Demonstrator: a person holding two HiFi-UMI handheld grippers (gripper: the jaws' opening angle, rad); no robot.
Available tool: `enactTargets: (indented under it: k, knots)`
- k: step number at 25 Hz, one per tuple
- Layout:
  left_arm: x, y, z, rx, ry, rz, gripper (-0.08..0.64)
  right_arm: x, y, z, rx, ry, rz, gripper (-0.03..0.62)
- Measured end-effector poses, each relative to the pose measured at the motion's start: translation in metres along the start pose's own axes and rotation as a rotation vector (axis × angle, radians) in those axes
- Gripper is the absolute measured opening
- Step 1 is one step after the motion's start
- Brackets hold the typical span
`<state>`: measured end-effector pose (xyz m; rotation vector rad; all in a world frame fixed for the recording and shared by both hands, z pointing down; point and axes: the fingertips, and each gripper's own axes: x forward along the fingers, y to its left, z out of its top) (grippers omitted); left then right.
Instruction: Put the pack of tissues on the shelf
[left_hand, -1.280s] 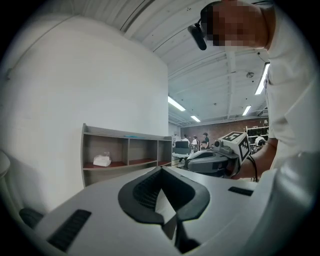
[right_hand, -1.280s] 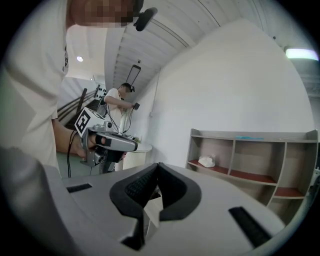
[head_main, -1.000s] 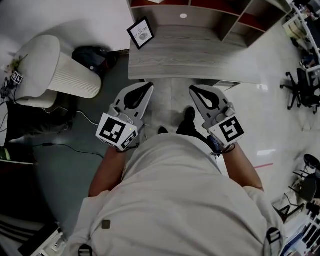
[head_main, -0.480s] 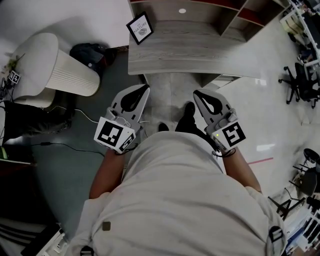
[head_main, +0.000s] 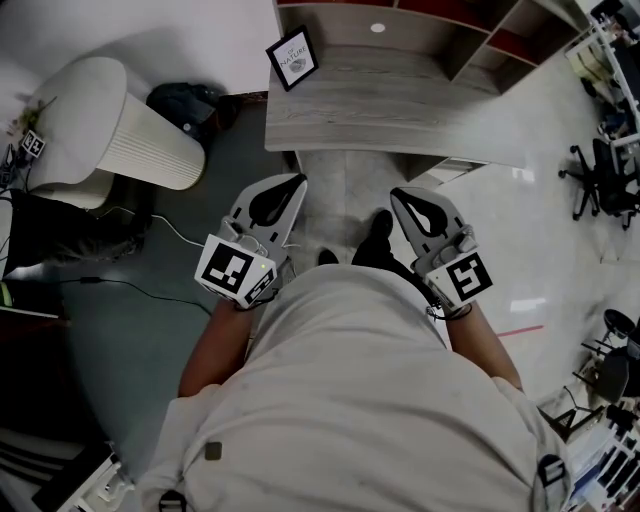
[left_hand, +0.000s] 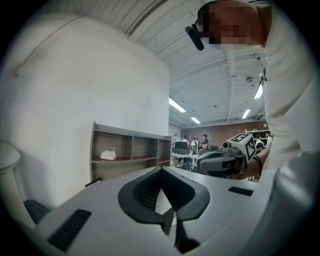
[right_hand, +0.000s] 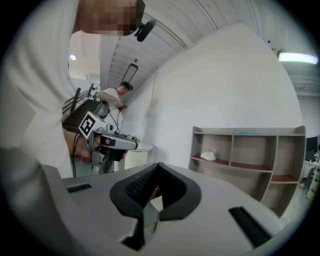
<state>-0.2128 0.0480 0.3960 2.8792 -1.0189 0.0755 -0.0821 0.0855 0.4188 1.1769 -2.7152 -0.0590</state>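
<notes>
Left gripper (head_main: 293, 183) and right gripper (head_main: 401, 194), jaws closed and empty, hover apart above the floor (head_main: 345, 195), near the shelf (head_main: 400, 110) front edge.

Place: open-plan office, poss. w/ lab use.
Evidence: swivel chairs (head_main: 603, 175) well right of right tongs (head_main: 403, 197); wooden shelf unit (left_hand: 127, 152) ahead of left tongs (head_main: 292, 185); beyond it, desks w/ monitors (left_hand: 179, 145), people (left_hand: 194, 141), ceiling strip lights (left_hand: 175, 105), brick rear wall (left_hand: 217, 125).
</notes>
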Motion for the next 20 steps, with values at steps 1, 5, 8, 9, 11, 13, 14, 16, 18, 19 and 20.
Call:
enactTargets:
  k: [1,5,8,9,11,13,14,16,18,19,20]
  knots:
    - [0.000,0.002,0.001,0.001,0.000,0.000,0.014,0.002,0.000,0.001,-0.004,-0.002,0.002,0.020]
    - [0.001,0.008,0.004,0.001,-0.003,0.002,0.014,0.008,-0.003,0.006,-0.024,-0.019,0.011,0.020]
    - [0.004,0.010,0.004,0.009,-0.009,-0.010,0.014,0.012,-0.005,0.010,-0.021,-0.023,0.013,0.020]
    - [0.004,0.012,0.004,0.011,-0.010,-0.012,0.014,0.014,-0.006,0.010,-0.021,-0.024,0.013,0.020]
    - [0.004,0.015,0.004,0.010,-0.010,-0.009,0.014,0.017,-0.006,0.011,-0.020,-0.026,0.014,0.020]
    - [0.004,0.018,0.002,0.008,-0.012,-0.009,0.014,0.021,-0.007,0.011,-0.016,-0.029,0.013,0.020]
    - [0.004,0.020,0.002,0.004,-0.010,-0.008,0.014,0.022,-0.008,0.011,-0.013,-0.030,0.012,0.020]
    - [0.006,0.022,0.003,-0.002,-0.008,-0.007,0.014,0.025,-0.010,0.011,-0.011,-0.026,0.010,0.020]
    - [0.008,0.024,0.001,-0.003,-0.009,-0.010,0.014,0.028,-0.012,0.010,-0.013,-0.020,0.010,0.020]
    - [0.009,0.025,0.001,-0.007,-0.008,-0.010,0.014,0.029,-0.013,0.009,-0.013,-0.017,0.010,0.020]
    - [0.010,0.026,0.000,-0.010,-0.008,-0.009,0.014,0.030,-0.014,0.008,-0.013,-0.015,0.010,0.020]
